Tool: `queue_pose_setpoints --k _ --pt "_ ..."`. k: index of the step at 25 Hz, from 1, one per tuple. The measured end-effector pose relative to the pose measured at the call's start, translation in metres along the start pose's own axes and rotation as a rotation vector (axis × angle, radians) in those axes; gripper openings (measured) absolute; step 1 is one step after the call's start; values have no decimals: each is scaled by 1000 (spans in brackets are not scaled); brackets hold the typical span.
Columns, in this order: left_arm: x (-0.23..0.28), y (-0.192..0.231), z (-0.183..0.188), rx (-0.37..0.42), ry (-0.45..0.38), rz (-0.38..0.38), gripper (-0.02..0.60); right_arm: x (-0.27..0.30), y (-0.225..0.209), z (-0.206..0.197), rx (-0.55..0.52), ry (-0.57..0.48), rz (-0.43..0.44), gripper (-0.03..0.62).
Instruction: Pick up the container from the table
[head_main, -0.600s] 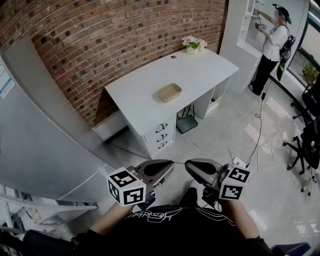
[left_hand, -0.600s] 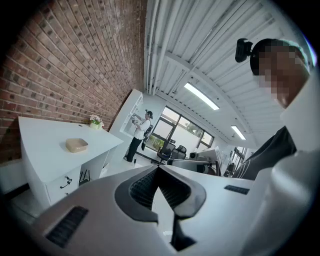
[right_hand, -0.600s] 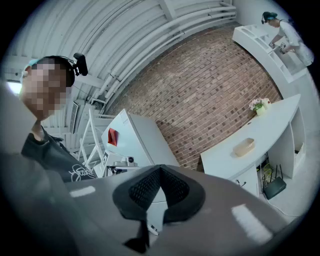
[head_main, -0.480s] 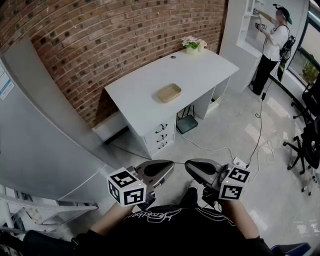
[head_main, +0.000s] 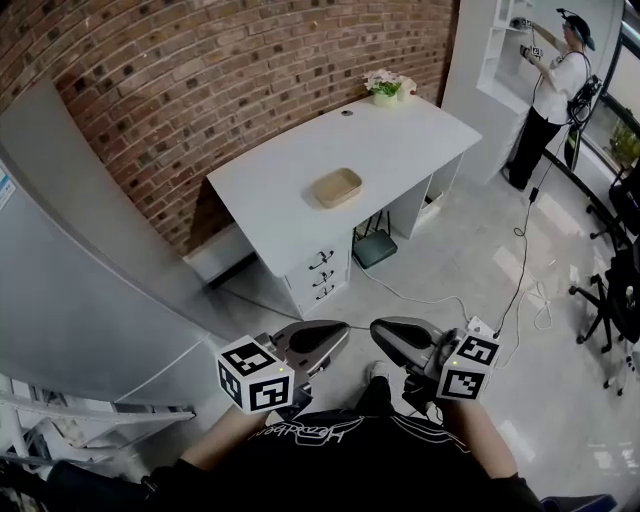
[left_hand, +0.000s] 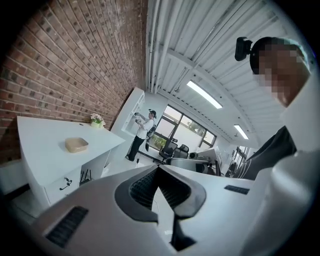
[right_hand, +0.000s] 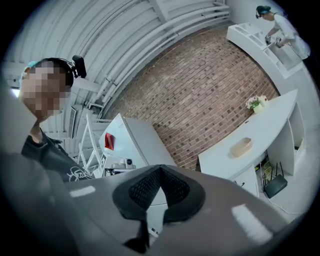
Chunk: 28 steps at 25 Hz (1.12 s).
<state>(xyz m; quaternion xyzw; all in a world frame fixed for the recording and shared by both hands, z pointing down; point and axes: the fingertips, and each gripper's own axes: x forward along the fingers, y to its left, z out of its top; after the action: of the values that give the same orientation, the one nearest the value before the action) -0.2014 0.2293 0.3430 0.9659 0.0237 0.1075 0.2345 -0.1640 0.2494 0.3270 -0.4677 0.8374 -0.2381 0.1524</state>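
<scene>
Shirt script (head_main: 310, 431): white lettering, too blurred for you to read.
Left cube (head_main: 255, 375): square black-and-white marker codes, no letters.
Right cube (head_main: 468, 367): your other cube carries the same kind of codes.
Red label (right_hand: 109, 141): on the cabinet (right_hand: 137, 137) side, print too small.

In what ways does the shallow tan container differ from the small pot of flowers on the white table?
The shallow tan container is low, wide and looks empty; the small pot of flowers is narrower and holds pale blossoms. The container lies near the middle of the white table; the pot stands at its far edge, near the brick wall. Both rest on that table, untouched.
</scene>
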Motion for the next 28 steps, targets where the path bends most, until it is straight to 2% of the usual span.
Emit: queue_pose_setpoints --k 11,28 --pt "50 39 23 -39 -2 26 3 8 -59 31 33 18 26 3" --pt "187 104 83 -62 -2 74 3 -6 -196 109 90 33 55 3"
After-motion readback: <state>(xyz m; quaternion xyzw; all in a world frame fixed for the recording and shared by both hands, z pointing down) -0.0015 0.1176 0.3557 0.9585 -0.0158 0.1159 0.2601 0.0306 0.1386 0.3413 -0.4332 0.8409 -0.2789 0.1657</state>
